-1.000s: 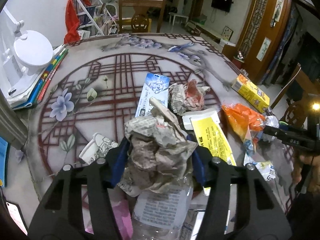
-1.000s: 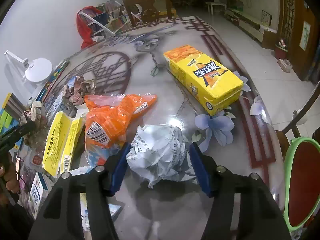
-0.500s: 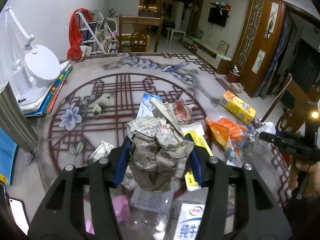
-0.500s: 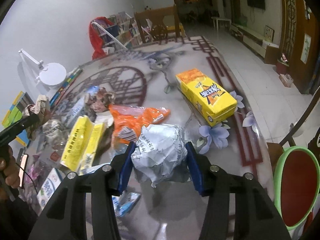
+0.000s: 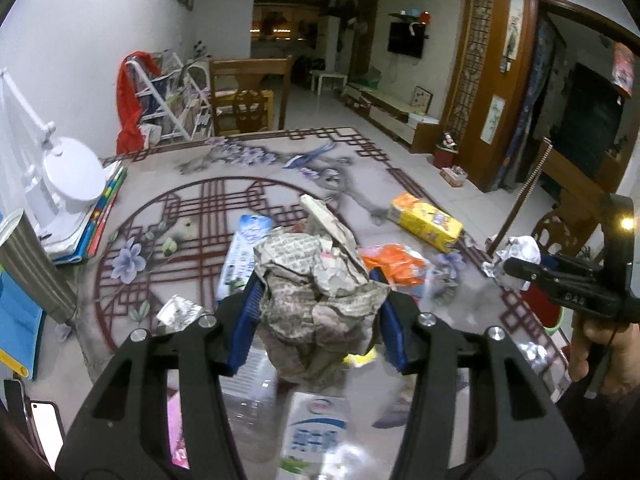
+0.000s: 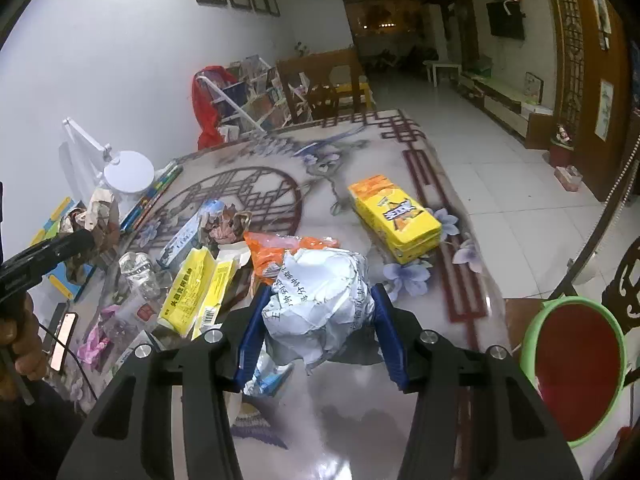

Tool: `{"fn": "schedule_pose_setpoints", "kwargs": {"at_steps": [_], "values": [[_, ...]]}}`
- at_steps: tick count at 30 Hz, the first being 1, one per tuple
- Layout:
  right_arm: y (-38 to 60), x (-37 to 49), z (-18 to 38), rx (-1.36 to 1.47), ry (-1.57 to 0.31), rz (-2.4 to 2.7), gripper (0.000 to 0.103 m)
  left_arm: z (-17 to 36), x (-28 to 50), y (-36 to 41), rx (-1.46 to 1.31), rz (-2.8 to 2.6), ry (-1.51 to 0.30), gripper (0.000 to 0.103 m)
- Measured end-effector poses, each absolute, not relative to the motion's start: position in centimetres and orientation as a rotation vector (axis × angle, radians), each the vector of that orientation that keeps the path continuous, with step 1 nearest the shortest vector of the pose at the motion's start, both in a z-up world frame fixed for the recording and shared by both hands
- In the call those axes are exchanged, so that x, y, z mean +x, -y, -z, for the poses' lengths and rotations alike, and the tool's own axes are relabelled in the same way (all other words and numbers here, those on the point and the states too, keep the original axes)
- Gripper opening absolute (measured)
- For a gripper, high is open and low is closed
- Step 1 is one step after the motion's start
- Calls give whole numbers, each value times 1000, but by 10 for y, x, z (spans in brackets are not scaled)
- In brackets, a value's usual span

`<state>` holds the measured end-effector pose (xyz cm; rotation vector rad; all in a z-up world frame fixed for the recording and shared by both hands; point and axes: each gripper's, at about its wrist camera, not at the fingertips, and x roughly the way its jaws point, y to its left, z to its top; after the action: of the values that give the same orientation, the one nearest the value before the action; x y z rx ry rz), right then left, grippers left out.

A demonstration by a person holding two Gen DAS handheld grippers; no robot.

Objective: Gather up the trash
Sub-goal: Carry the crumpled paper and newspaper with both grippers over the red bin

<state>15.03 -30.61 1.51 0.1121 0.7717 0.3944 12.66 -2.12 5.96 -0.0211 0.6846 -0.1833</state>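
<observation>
Green bin point(image 6: 576, 368) sits just right of my right tongs point(image 6: 318, 316), clamped on white paper wad point(image 6: 320, 304); left tongs point(image 5: 320, 308) clamp newspaper wad point(image 5: 316, 292).

I see a crumpled brown newspaper wad point(image 5: 320, 292) and a crumpled white paper ball point(image 6: 320, 300), each clamped between blue pads, raised above the table point(image 6: 400, 420)

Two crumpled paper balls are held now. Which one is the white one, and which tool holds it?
The white paper ball, printed with dark characters, sits in the right tool. The left tool holds the other, a brownish-grey newspaper ball.
</observation>
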Motion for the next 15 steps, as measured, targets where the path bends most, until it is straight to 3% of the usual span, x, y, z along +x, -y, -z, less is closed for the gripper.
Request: {"fn": "schedule_pose_setpoints", "kwargs": {"at_steps": [15], "values": [[380, 123, -40, 187, -691, -310, 49, -89, 131, 129, 19, 381, -680, 51]]}}
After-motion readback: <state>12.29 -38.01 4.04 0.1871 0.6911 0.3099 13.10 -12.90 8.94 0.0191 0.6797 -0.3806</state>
